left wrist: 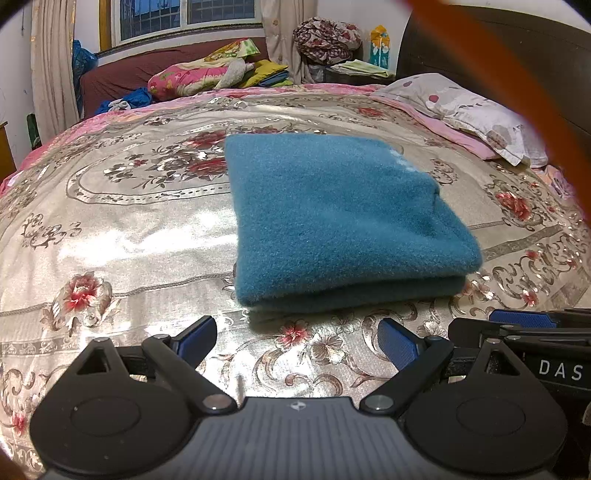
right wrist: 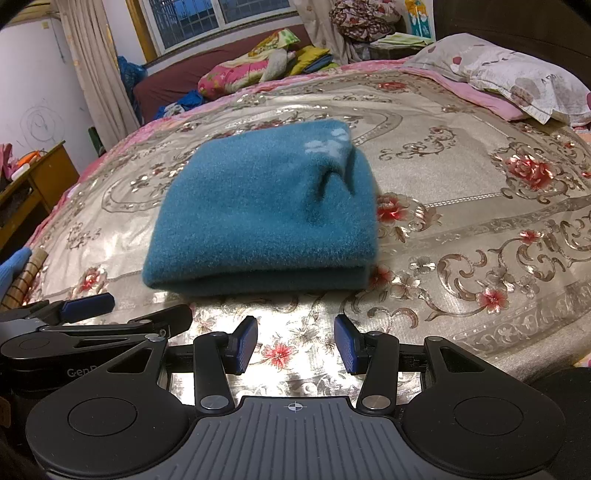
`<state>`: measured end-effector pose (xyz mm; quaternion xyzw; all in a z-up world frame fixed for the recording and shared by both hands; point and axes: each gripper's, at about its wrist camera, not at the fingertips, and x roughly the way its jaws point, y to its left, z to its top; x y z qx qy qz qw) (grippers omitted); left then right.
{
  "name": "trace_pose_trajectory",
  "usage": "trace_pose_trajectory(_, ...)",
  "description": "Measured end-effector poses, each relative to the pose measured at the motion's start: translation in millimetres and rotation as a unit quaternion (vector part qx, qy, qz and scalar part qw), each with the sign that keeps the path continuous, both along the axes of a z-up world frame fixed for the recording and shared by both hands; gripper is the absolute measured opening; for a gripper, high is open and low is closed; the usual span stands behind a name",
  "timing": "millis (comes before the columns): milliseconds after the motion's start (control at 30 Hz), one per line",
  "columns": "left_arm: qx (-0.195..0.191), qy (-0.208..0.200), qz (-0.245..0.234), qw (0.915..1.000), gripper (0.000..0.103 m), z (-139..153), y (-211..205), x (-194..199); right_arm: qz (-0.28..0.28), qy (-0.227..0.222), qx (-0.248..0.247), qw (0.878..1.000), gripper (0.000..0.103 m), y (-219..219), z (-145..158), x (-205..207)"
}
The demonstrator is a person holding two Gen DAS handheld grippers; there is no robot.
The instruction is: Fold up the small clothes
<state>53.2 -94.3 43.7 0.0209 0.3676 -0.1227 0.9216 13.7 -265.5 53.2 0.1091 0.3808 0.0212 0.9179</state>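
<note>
One garment point(left wrist: 332, 221) lying folded in stacked layers mid-bedspread point(left wrist: 129, 240), seemingly finished. Hovering just short of its near edge: left gripper point(left wrist: 299, 339) spread wide, right gripper point(right wrist: 295, 343) parted, both gripping nothing. Probably only tidying remaining.

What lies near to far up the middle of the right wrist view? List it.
right gripper → folded teal fleece garment → floral bedspread → maroon sofa → barred window
</note>
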Motion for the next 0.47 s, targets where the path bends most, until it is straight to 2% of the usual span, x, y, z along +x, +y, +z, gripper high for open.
trace_pose_trajectory(467, 0.002, -0.004, -0.002, 1.0, 0.095, 1.9, 0.3, -1.0, 0.003, -0.001, -0.002, 1.0, 0.045, 0.3, -0.2, 0.1)
